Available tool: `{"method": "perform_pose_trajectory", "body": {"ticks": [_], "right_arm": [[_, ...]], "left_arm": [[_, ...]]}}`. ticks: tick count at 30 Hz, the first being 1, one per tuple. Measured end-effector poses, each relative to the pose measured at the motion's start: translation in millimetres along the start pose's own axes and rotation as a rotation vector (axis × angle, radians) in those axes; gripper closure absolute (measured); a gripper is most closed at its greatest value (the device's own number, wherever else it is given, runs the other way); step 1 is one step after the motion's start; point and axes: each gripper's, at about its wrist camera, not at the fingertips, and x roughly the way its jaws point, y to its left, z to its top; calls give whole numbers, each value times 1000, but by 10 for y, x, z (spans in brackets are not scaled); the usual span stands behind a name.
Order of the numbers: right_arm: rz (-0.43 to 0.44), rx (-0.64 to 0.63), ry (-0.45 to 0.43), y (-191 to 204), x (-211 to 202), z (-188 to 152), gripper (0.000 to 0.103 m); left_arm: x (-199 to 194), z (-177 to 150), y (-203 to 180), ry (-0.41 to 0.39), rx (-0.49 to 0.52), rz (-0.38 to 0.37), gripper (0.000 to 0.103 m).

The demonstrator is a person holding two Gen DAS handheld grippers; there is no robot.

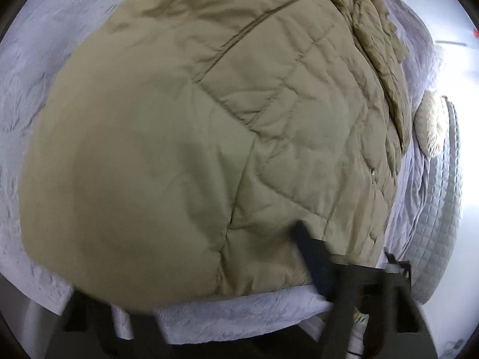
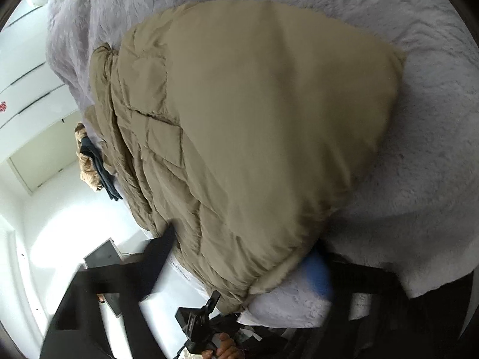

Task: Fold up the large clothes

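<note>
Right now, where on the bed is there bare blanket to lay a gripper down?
Bare grey blanket lies beyond and beside the tan quilted jacket, and in a strip along the near bed edge. The side with the cream plush cushion and the dark garment is crowded.

I see a pale lavender plush blanket (image 1: 27,95) covering the bed. A cream fluffy cushion (image 1: 429,125) rests at its edge beside a grey quilted mattress side (image 1: 440,209). I note dark and tan garments (image 2: 92,164) heaped near white cabinet doors (image 2: 27,89).
</note>
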Motion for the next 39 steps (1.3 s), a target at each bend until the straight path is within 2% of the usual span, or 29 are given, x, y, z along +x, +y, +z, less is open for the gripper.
{"method": "perform_pose_trajectory", "body": {"ticks": [1, 3, 6, 7, 15, 22, 29, 33, 39], "right_arm": [[-3, 4, 4, -6, 7, -5, 51], [3, -2, 5, -1, 11, -24, 81], [6, -35, -3, 76, -20, -71, 93], [10, -54, -5, 123, -18, -98, 94], [59, -242, -7, 779, -177, -167, 96], [97, -446, -53, 1718, -346, -149, 96], [95, -656, -94, 2707, -332, -102, 97], [70, -750, -103, 3233, -188, 21, 97], [10, -809, -97, 3819, 206, 376, 97]], "left_arm": [[-11, 19, -18, -3, 4, -6, 69], [-80, 50, -56, -17, 17, -19, 84], [-193, 97, -168, -47, 50, -24, 88], [-243, 104, -225, -58, 67, -27, 91], [-784, 304, -724, -179, 168, -109, 91], [-1253, 636, -1179, -323, 236, -189, 91], [-1585, 1194, -1688, -473, 318, -236, 91], [-1636, 1606, -1948, -537, 359, -203, 91], [-1514, 2268, -2211, -561, 369, -135, 91]]}}
